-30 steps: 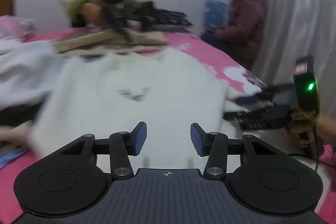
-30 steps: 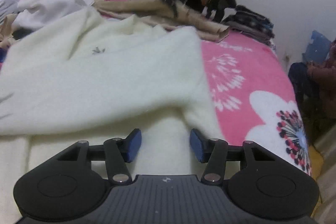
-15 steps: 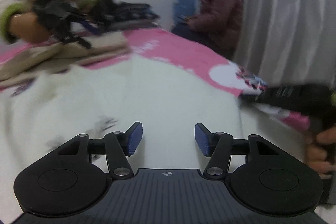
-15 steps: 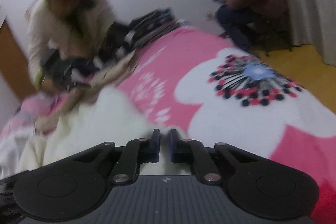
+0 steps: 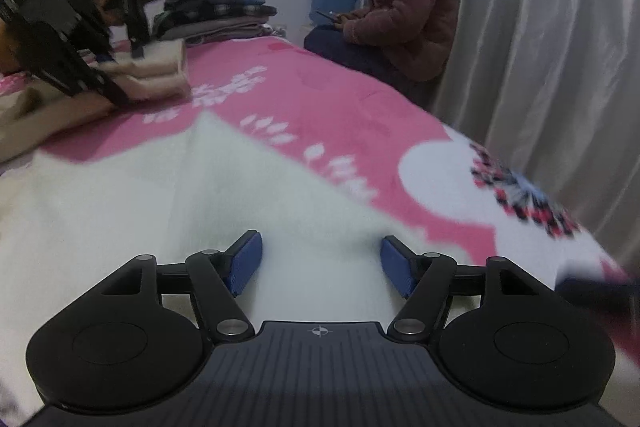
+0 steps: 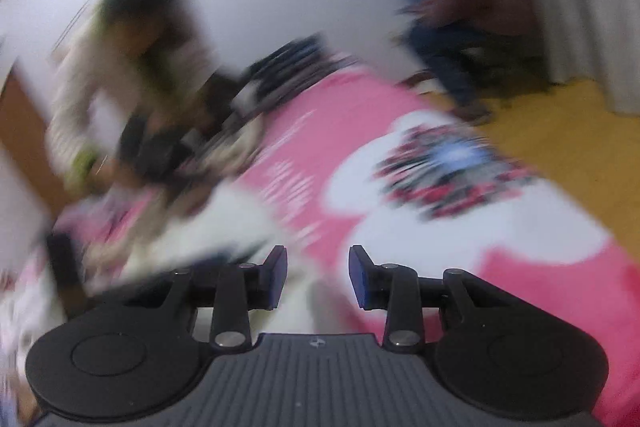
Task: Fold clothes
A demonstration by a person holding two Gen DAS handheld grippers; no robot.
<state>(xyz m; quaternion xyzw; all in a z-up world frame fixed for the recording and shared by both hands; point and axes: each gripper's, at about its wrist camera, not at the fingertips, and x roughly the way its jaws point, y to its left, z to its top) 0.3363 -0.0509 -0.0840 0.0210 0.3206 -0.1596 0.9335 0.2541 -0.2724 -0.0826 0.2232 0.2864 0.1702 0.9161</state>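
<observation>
Folding a cream sweater (image 5: 168, 211) on the pink floral bed (image 5: 340, 107).
My left tongs (image 5: 321, 263) are spreading, empty, above it; right tongs (image 6: 318, 275) are opening, seemingly empty through blur.

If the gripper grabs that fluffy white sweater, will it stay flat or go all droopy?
Probably droopy: the white sweater lies in soft ridges on the pink blanket, so it bends easily. Its fuzzy surface should grip rather than slip. It looks thick, so maybe a bit heavy.

A cream-white garment (image 5: 168, 211) lies on a pink blanket (image 5: 332, 107) with white flower patterns.
</observation>
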